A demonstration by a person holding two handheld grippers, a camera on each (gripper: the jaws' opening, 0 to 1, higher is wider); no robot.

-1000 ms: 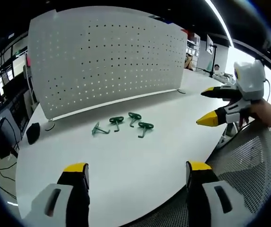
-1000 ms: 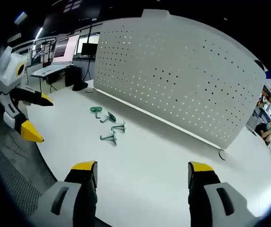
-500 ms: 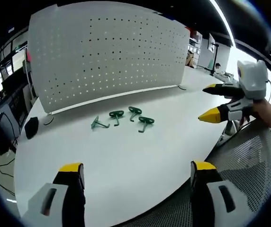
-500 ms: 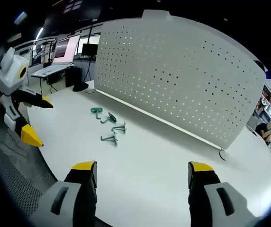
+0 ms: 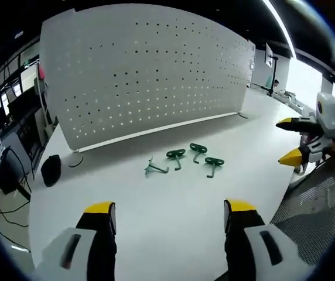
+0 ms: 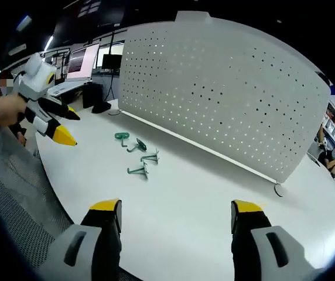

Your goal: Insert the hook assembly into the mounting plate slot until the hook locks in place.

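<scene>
A white perforated mounting plate point(image 5: 150, 70) point(image 6: 226, 99) stands upright on the white table point(image 5: 156, 234). Several green hooks lie loose in front of it, among them one point(image 5: 156, 170), another point(image 5: 176, 155) and a third point(image 5: 213, 164). The right gripper view has them at the left of centre point(image 6: 138, 171) point(image 6: 120, 136). My left gripper point(image 5: 168, 213) point(image 6: 69, 127) is open and holds nothing, short of the hooks. My right gripper point(image 6: 173, 208) point(image 5: 286, 140) is also open and holds nothing, near the table's edge.
A black object point(image 5: 50, 170) with a cable lies by the plate's left end. A mesh chair point(image 5: 320, 211) point(image 6: 15, 216) stands at the table's curved front edge. Monitors point(image 6: 79, 61) and desks sit beyond. A hand point(image 6: 6, 108) holds the left gripper.
The left gripper has moved in over the table toward the hooks, and its view has swung left. The right gripper has barely moved. The hooks lie where they were.
</scene>
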